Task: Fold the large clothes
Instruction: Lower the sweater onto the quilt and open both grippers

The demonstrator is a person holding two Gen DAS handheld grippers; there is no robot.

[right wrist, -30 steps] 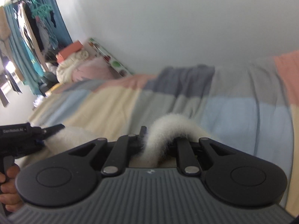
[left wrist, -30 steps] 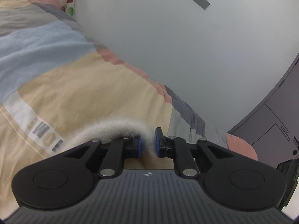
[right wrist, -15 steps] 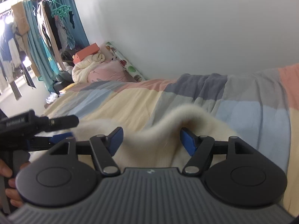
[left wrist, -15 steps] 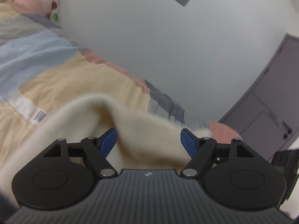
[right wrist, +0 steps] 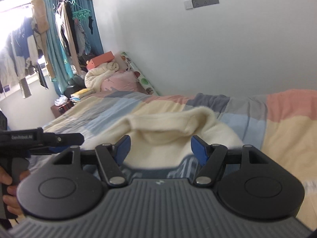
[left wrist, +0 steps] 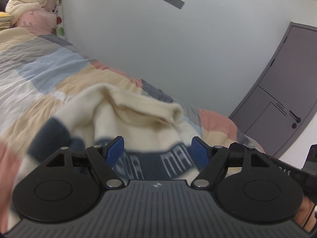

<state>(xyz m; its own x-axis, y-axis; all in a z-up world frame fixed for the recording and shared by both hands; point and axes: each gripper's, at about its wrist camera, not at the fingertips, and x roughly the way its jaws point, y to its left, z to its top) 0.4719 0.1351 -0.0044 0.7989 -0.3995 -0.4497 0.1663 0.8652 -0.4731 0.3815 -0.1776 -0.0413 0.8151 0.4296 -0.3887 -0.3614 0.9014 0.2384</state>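
Observation:
A cream sweater (left wrist: 138, 123) with a navy band (left wrist: 154, 164) of white letters lies bunched on the patchwork bed cover (left wrist: 39, 69). A navy cuff (left wrist: 51, 136) shows at its left. My left gripper (left wrist: 158, 150) is open above the sweater's near part, its blue pads (left wrist: 115, 150) well apart and not pressing the cloth. In the right wrist view the same sweater (right wrist: 168, 127) lies in front of my right gripper (right wrist: 160, 146), which is also open with nothing pinched. The left gripper (right wrist: 75, 140) juts in from that view's left edge, held by a hand (right wrist: 8, 178).
The bed runs along a white wall with a socket strip (right wrist: 202, 2). A heap of bedding and a pink box (right wrist: 103, 69) sits at the bed's far end, with clothes hanging (right wrist: 39, 39) by the window. A grey door (left wrist: 281, 99) stands past the bed's other end.
Both grippers let go of the sweater's fuzzy edge, opened wide and drew back and upward. The sweater dropped onto the bed, and its navy lettered band came into view.

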